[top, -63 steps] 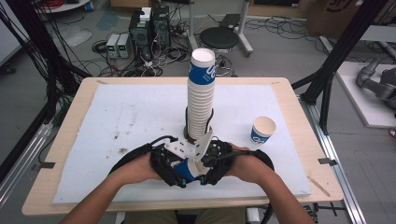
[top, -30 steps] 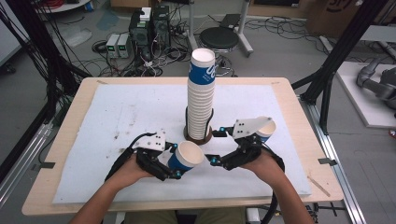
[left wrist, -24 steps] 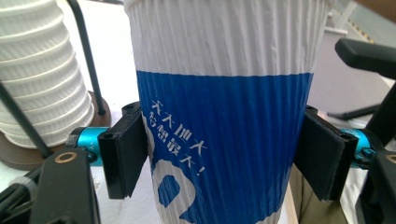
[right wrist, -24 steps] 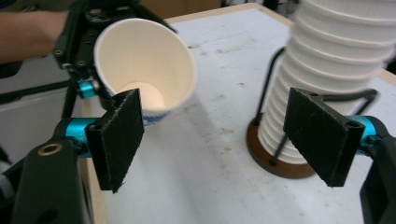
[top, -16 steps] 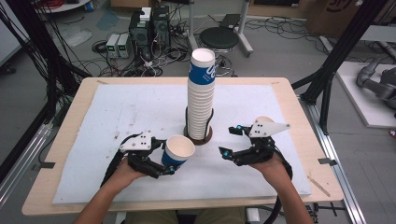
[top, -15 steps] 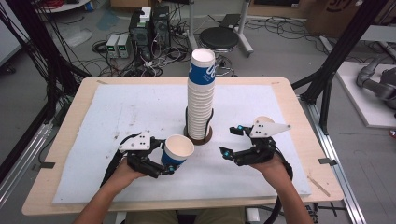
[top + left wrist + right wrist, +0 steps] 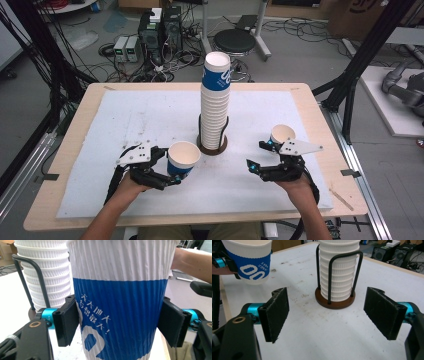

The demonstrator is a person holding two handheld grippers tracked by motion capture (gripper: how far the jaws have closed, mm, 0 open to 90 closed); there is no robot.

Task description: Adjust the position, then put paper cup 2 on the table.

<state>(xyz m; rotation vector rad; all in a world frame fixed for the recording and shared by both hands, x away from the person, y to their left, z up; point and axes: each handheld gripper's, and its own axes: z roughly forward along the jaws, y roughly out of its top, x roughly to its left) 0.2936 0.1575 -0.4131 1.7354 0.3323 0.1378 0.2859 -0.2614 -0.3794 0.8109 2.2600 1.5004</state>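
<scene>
Ribbed paper, blue-banded: the cup (image 7: 183, 158) sits low and left of centre in the high view, pinched at its blue band by the left gripper (image 7: 170, 170). It looks light and easily crushed, so a gentle mid-wall hold suits. The right gripper (image 7: 256, 156) gapes, holding nothing, beside the stack (image 7: 215, 100).
</scene>
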